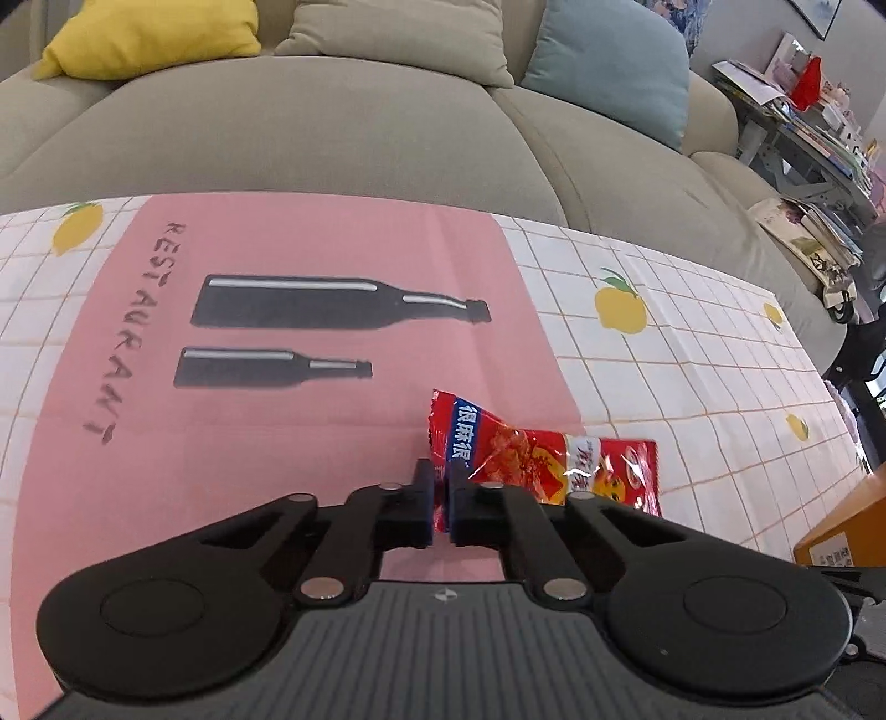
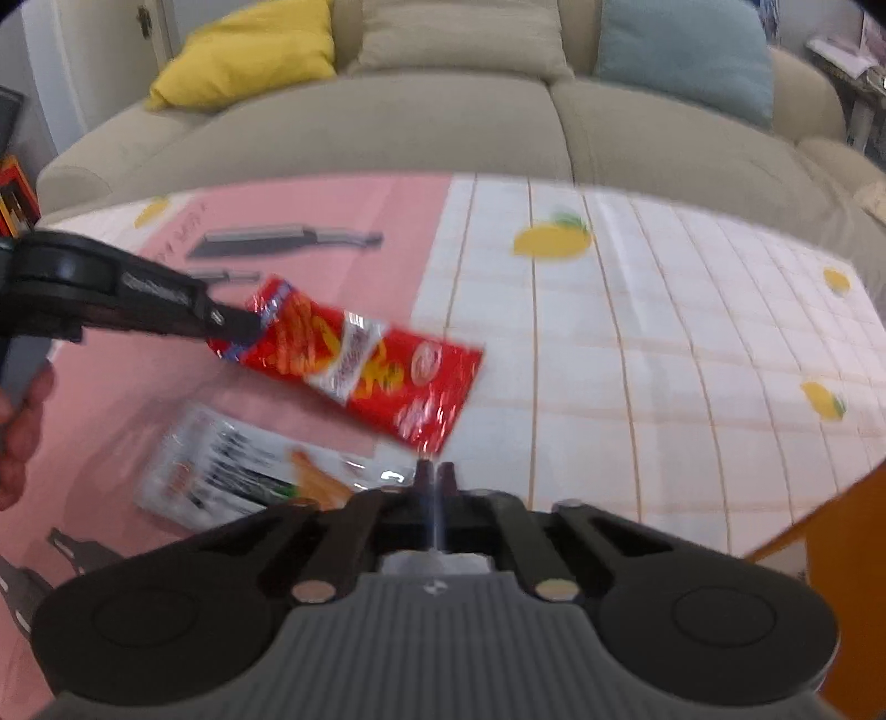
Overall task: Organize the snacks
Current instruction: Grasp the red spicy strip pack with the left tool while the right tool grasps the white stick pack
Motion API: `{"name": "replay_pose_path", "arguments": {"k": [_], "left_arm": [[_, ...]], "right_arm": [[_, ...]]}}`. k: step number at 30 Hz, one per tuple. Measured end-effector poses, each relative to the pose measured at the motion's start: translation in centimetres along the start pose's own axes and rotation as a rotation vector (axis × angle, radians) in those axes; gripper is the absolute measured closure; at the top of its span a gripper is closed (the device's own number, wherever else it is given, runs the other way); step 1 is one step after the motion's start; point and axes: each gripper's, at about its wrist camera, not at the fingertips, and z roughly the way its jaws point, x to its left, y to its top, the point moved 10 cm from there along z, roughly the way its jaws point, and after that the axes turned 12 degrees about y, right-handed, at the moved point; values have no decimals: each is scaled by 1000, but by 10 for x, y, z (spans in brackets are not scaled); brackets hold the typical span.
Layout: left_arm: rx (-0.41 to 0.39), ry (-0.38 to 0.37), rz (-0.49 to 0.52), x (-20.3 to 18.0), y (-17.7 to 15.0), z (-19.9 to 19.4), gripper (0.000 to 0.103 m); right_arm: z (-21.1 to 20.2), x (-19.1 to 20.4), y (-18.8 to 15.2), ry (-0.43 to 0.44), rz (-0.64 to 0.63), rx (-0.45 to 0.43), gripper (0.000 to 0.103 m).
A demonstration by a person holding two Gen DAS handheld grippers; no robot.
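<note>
Left gripper [image 1: 441, 487] fingers clamped; right gripper [image 2: 436, 476] closed (both angled down).

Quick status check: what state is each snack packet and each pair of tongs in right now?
Red snack packet: crinkled, sealed, clamped at one end.
Left tongs: shut on the red snack packet's end.
White snack packet: lying flat on the pink mat, blurred.
Right tongs: shut; whether they pinch the white snack packet's edge I cannot tell.

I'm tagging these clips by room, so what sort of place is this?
Most likely a home living room. A beige sofa with a yellow cushion stands behind a table under a lemon-print tablecloth, and a shelf of books stands off to the side.
</note>
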Motion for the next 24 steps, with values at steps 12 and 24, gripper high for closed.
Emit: {"name": "replay_pose_path", "arguments": {"k": [12, 24], "left_arm": [[38, 96, -88, 13, -58, -51, 102], [163, 36, -357, -4, -138, -94, 102]], "right_arm": [[-30, 13, -39, 10, -32, 7, 103], [-70, 18, -79, 18, 158, -10, 99]]}}
